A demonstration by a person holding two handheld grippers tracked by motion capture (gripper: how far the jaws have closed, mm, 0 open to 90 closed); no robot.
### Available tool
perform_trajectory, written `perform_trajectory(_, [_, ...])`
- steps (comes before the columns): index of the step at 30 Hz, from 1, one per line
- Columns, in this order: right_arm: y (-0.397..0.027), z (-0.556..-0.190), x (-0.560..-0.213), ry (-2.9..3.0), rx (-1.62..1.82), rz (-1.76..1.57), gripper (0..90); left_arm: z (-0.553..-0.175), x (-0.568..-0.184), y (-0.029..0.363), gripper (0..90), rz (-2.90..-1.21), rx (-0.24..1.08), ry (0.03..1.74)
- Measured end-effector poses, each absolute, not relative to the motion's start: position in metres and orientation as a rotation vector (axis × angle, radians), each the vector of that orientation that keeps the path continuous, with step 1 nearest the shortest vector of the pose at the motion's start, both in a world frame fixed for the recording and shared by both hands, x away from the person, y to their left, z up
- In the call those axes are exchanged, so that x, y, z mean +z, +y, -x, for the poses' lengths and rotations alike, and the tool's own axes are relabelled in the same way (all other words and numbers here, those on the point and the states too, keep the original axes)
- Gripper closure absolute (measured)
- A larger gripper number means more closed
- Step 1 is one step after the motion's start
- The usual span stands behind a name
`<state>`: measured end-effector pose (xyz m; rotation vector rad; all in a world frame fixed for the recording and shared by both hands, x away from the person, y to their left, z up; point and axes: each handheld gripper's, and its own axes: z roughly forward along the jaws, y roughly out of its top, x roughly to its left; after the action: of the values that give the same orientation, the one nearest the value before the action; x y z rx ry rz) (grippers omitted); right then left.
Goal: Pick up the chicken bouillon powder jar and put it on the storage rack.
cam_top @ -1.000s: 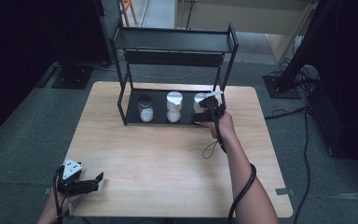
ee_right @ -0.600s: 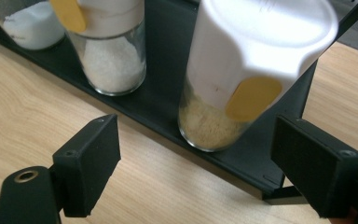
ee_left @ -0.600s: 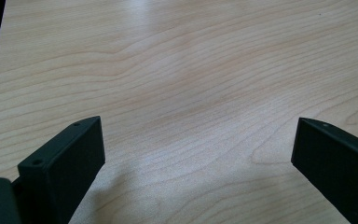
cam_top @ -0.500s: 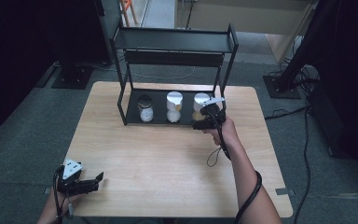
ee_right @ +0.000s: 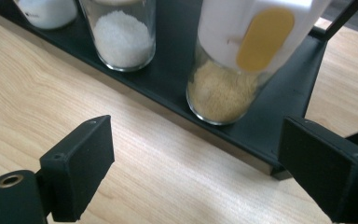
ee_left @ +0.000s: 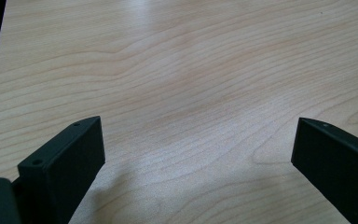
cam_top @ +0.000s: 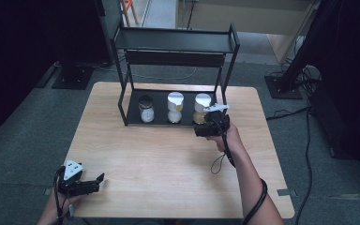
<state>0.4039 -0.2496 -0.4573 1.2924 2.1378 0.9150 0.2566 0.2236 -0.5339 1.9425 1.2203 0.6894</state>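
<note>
Backing away from the black metal rack (cam_top: 126, 101), right gripper (ee_right: 191, 172) is opening, released, leaving the yellow-grained glass jar (ee_right: 223, 88) shelved beside two others; left gripper (ee_left: 196, 154) is idling open.

Three jars (cam_top: 175, 107) side by side on rack's bottom shelf (cam_top: 133, 114), table's (cam_top: 168, 168) far half.

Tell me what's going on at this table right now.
A person holds a gripper in each hand at a wooden table. The right gripper, jaws open and just widened with nothing between them, sits just in front of a black rack whose bottom shelf holds three jars. Nearest it is the jar of yellow grains, standing free on the shelf. The left gripper rests open at the near left corner.
</note>
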Motion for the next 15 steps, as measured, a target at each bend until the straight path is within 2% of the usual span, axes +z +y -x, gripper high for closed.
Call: perform_trajectory(15, [-0.264, -0.388, -0.472, 2.134, 0.908, -1.313, 10.6, -0.256, -0.534, 0.223, 2.9, -1.945, 0.692, 1.218])
